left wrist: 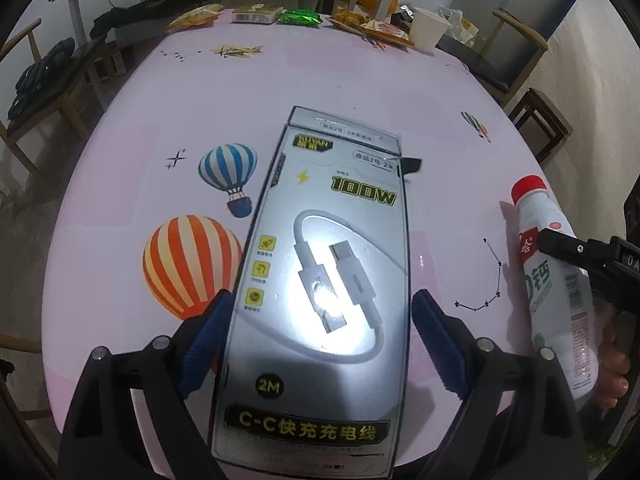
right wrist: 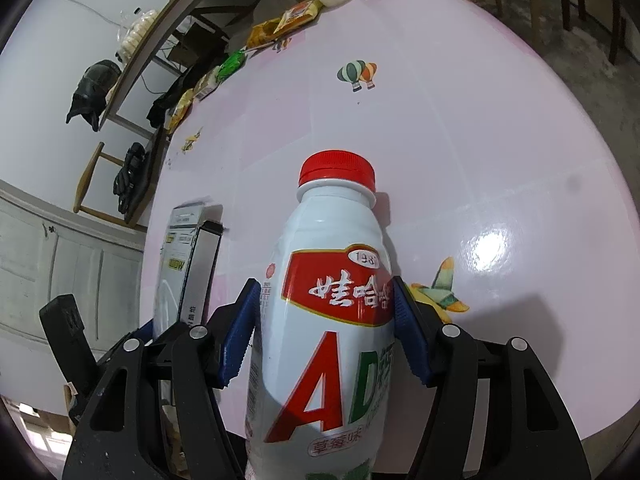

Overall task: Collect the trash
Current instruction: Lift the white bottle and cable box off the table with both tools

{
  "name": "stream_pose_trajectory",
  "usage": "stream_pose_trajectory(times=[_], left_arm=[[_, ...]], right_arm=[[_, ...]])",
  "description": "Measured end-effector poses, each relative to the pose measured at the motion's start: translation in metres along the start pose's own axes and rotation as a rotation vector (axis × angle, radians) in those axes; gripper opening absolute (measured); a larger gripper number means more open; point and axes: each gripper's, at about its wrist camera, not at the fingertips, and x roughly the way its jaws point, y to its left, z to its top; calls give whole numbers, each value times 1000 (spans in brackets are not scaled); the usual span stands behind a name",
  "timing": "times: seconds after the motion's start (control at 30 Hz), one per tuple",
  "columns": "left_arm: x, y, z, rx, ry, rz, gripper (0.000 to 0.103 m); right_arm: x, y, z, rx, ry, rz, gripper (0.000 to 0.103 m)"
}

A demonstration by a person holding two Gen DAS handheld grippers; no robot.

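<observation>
A grey charging-cable box (left wrist: 320,280), printed 100W and 2M, is clamped between the blue pads of my left gripper (left wrist: 322,312) above the pink table (left wrist: 320,80). The right wrist view shows the same box (right wrist: 180,264) edge-on at the left. My right gripper (right wrist: 326,312) is shut on a white drink bottle (right wrist: 332,300) with a red cap, and both pads press its sides. From the left wrist view that bottle (left wrist: 560,280) hangs at the right table edge, with one black finger (left wrist: 560,242) across its label and a person's hand (left wrist: 612,364) behind it.
Along the table's far edge lie yellow snack packets (left wrist: 196,16), a flat box (left wrist: 256,14), a green wrapper (left wrist: 298,18), orange wrappers (left wrist: 372,26) and a white paper cup (left wrist: 428,34). Wooden chairs stand at the left (left wrist: 40,80) and right (left wrist: 520,48).
</observation>
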Motion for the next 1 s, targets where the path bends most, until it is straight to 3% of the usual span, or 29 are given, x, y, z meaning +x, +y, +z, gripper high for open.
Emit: stream_pose_trajectory(times=[0.4,1.0], left_arm=[[-1,-4,7,24,-26,-7,92],[15,-11,18,61,5,-23,94]], right_arm=[[4,11,-2,-47,35,-54,74],[9,37,-5,-198,59,-171,76]])
